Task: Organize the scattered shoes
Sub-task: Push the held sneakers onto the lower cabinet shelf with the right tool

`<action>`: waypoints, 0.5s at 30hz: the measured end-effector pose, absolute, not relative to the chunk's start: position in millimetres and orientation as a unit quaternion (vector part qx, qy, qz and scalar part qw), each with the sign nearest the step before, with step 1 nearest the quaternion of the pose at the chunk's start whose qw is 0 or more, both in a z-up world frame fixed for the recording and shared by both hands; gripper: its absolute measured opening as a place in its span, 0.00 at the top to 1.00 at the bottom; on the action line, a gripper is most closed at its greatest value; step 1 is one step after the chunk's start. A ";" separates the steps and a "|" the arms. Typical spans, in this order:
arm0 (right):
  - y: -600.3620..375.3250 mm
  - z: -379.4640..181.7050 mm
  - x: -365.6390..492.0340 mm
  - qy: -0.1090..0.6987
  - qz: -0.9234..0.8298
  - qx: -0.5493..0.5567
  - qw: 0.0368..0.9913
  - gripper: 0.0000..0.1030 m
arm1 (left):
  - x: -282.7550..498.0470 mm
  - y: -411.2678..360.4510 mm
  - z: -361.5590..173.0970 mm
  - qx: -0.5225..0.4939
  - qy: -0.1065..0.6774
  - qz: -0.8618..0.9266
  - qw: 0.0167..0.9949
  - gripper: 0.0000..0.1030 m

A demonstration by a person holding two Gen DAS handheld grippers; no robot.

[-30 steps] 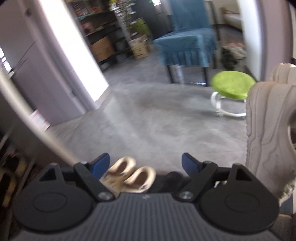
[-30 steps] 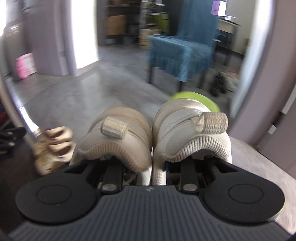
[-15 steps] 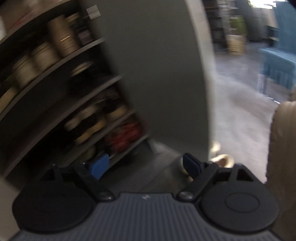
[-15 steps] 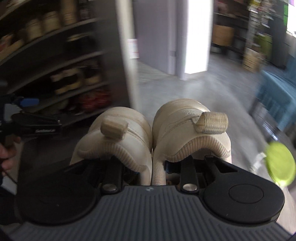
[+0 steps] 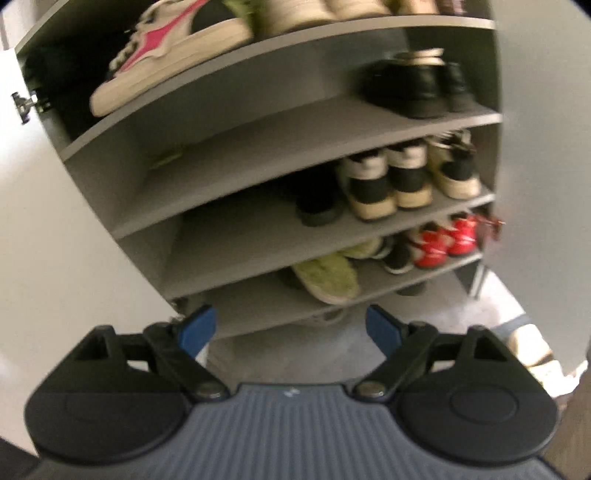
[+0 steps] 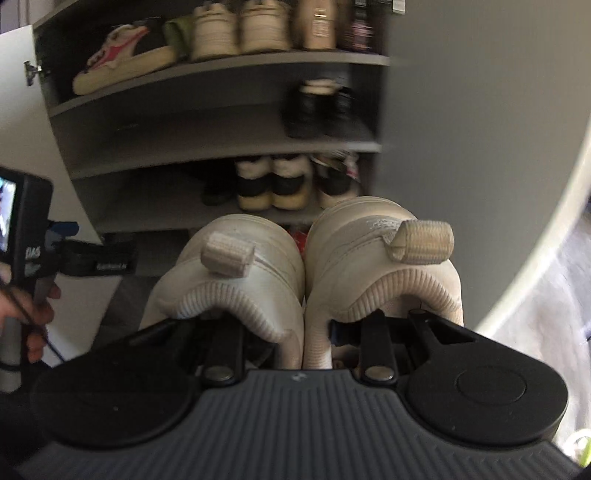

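My right gripper (image 6: 303, 328) has its fingers closed on a pair of cream sneakers (image 6: 306, 273), pinching the two inner heel collars together so both shoes hang side by side, heels and pull tabs toward me, toes pointing at the grey shoe cabinet (image 6: 221, 122). My left gripper (image 5: 290, 326) is empty, its blue-padded fingers (image 5: 195, 326) spread wide apart, aimed low at the cabinet's bottom shelves; from the right wrist view I can see it out to the left, with my hand (image 6: 35, 314) wrapped around its handle. The cabinet stands open in front of me. On the top shelf lies a white sneaker with a pink stripe (image 5: 166, 55), side on, next to a cream pair (image 6: 240, 31). The shelf below holds black shoes (image 5: 413, 88) at its right end and is otherwise bare. Under that stand black-and-white high-tops (image 5: 388, 181), heels out, beside a dark pair. The lowest shelf I can make out carries red shoes (image 5: 443, 243) on the right and a fuzzy green slipper (image 5: 327, 277) nearer the front edge. Everything is somewhat blurred.
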State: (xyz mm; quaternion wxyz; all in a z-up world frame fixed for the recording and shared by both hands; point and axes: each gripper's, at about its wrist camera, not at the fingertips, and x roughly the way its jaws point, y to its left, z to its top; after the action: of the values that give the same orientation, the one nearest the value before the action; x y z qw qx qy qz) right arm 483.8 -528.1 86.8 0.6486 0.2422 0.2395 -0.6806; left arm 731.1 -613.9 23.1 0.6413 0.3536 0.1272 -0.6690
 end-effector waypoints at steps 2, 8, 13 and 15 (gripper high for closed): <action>-559.9 90.6 505.4 0.236 -0.671 0.235 0.662 0.72 | 741.9 -620.2 22.6 0.355 0.124 -0.667 0.644 0.13; -655.4 96.1 570.2 0.226 -0.650 0.209 0.695 0.72 | 790.3 -646.7 16.4 0.358 0.107 -0.664 0.648 0.13; -706.4 83.2 612.7 0.215 -0.642 0.196 0.709 0.72 | 821.6 -655.5 9.4 0.358 0.114 -0.655 0.655 0.13; -727.0 80.9 624.7 0.214 -0.643 0.193 0.710 0.72 | 831.6 -657.8 5.8 0.356 0.124 -0.652 0.658 0.13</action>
State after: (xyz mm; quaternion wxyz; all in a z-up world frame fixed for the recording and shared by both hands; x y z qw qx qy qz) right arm 624.7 -727.0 80.9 0.7096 0.1934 0.2136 -0.6430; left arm 831.6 -657.8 5.8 0.6576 0.3564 0.1237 -0.6521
